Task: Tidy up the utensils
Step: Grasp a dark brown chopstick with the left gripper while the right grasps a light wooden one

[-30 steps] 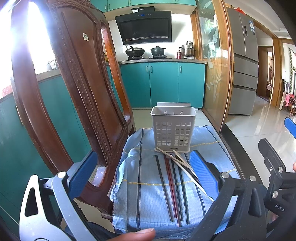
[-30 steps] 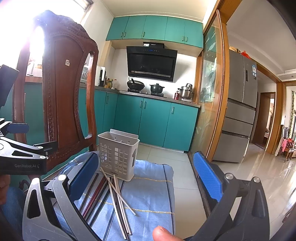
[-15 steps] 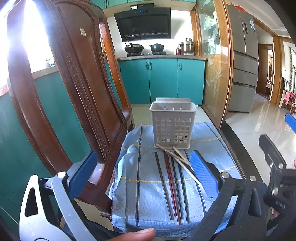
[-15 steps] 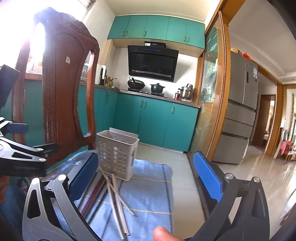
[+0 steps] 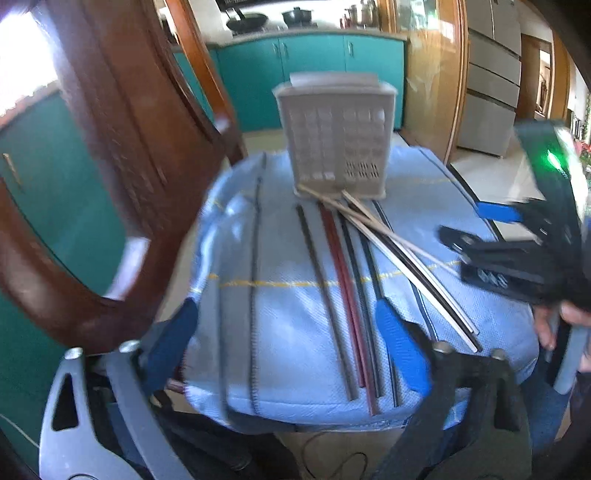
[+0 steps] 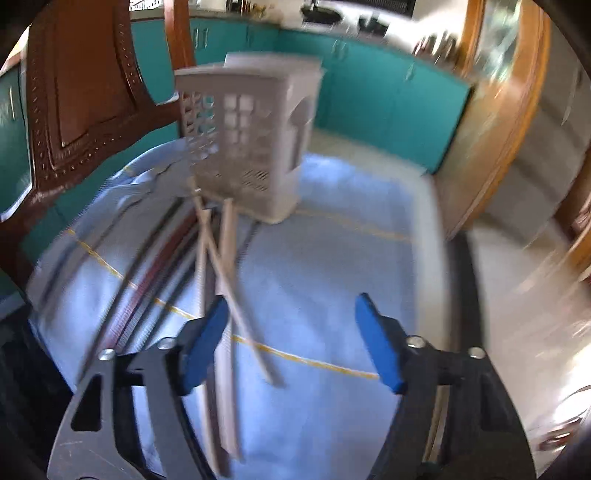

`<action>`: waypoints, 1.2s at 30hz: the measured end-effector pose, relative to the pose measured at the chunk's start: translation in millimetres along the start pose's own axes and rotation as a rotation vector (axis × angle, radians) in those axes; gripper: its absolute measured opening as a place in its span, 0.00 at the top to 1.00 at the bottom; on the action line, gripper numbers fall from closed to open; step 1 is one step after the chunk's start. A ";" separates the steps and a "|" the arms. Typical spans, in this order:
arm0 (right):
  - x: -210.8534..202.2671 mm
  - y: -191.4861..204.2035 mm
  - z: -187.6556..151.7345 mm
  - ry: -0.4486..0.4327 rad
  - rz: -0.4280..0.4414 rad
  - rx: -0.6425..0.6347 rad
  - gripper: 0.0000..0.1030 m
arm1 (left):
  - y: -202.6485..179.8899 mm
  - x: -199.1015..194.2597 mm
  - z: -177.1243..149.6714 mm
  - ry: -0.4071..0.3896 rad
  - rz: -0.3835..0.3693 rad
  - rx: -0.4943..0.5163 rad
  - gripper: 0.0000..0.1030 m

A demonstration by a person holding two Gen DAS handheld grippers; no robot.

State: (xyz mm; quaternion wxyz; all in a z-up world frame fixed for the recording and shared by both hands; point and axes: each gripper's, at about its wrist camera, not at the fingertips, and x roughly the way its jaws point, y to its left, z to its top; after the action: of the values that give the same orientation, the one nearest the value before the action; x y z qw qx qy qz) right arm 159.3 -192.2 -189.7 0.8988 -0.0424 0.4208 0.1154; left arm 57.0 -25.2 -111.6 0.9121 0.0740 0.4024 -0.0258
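Reaching down for the chopsticks point(image 5: 347, 291), none yet stowed.
All lie on the blue cloth point(image 5: 288, 332) before the empty holder point(image 5: 334, 134); both left gripper point(image 5: 291, 347) and right gripper point(image 6: 288, 339) fingers have just been closing, apart, nothing between them.

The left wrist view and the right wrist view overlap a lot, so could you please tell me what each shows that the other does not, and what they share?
Only the left wrist view shows the right gripper from outside, at the right edge, with a green light and a hand behind it, plus the pans on the stove. Only the right wrist view shows the holder's side wall with its spoon-shaped cutout. Both show the grey utensil holder, the chopsticks on the blue cloth, the wooden chair and teal cabinets.
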 end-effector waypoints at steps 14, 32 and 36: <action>46.5 -17.1 10.6 0.239 0.306 0.191 0.84 | 15.2 116.7 97.1 0.082 -0.068 0.005 0.53; 11.5 -67.9 -26.6 0.248 0.190 0.554 0.72 | 11.4 147.3 77.1 0.214 -0.092 -0.112 0.47; 20.4 -63.4 21.5 0.211 0.080 0.339 0.56 | 19.6 146.8 76.3 0.230 -0.089 -0.114 0.47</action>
State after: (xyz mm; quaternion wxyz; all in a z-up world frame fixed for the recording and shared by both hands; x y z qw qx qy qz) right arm 203.4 -246.5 -192.9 0.8388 0.1142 0.5273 0.0736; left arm 213.8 -15.9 -166.9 0.8607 0.0067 0.5079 -0.0349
